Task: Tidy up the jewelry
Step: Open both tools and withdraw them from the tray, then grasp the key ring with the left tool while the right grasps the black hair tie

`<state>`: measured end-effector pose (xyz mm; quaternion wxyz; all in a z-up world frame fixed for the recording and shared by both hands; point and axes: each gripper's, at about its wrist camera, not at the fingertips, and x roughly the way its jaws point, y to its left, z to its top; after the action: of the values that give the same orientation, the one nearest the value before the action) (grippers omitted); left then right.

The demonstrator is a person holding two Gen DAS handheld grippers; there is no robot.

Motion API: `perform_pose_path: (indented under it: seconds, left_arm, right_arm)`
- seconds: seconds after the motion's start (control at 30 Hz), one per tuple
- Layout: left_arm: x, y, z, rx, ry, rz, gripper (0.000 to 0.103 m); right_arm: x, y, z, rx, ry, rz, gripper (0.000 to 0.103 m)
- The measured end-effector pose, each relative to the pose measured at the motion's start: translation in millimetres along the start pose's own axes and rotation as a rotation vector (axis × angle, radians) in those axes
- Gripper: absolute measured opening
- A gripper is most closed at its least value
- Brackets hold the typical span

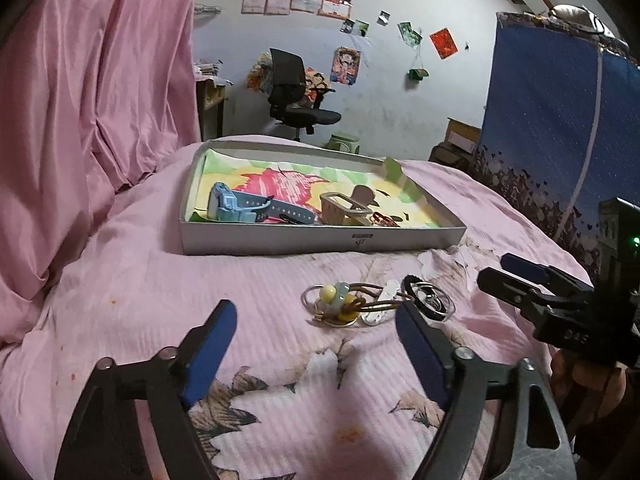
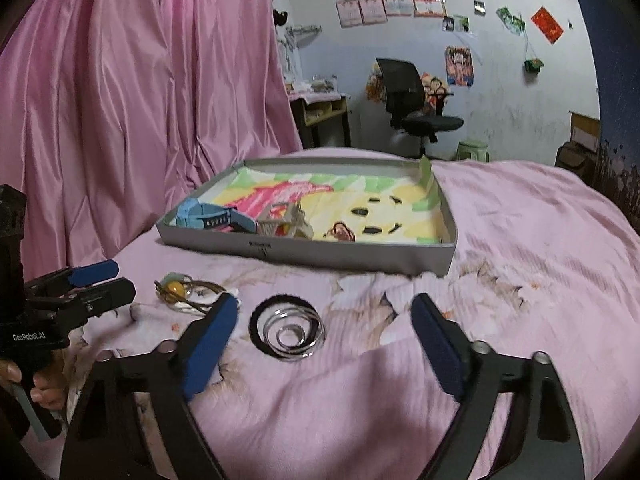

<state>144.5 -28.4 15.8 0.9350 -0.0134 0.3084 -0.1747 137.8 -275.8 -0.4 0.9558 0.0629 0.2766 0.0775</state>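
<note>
Your right gripper (image 2: 322,338) is spread wide, with the rings (image 2: 287,333) lying on the bedspread (image 2: 520,240) between its fingers, nearer the left one. Your left gripper (image 1: 316,338) is also spread, the bead cluster (image 1: 340,304) just ahead, short of the tray (image 1: 320,240).

Between the right gripper's (image 2: 322,332) spread blue pads lie nested silver bangles (image 2: 291,334), the shallow tray (image 2: 360,258) beyond.

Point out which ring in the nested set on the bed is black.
The outermost ring, a fuzzy black band. It encircles the smaller shiny silver rings lying inside it, between the right gripper's open fingers.
</note>
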Motion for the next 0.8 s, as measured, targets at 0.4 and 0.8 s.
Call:
perform_pose_path:
  seconds: [0.4,0.8]
  left_arm:
    - [12,-13,4,0.048,0.041,-0.032,0.060]
    - [33,-21,8,0.099,0.108,-0.002,0.044]
  right_arm:
    - [15,-1,-8,0.005,0.067,0.031,0.054]
    - [30,-3,-14,0.028,0.142,0.063,0.038]
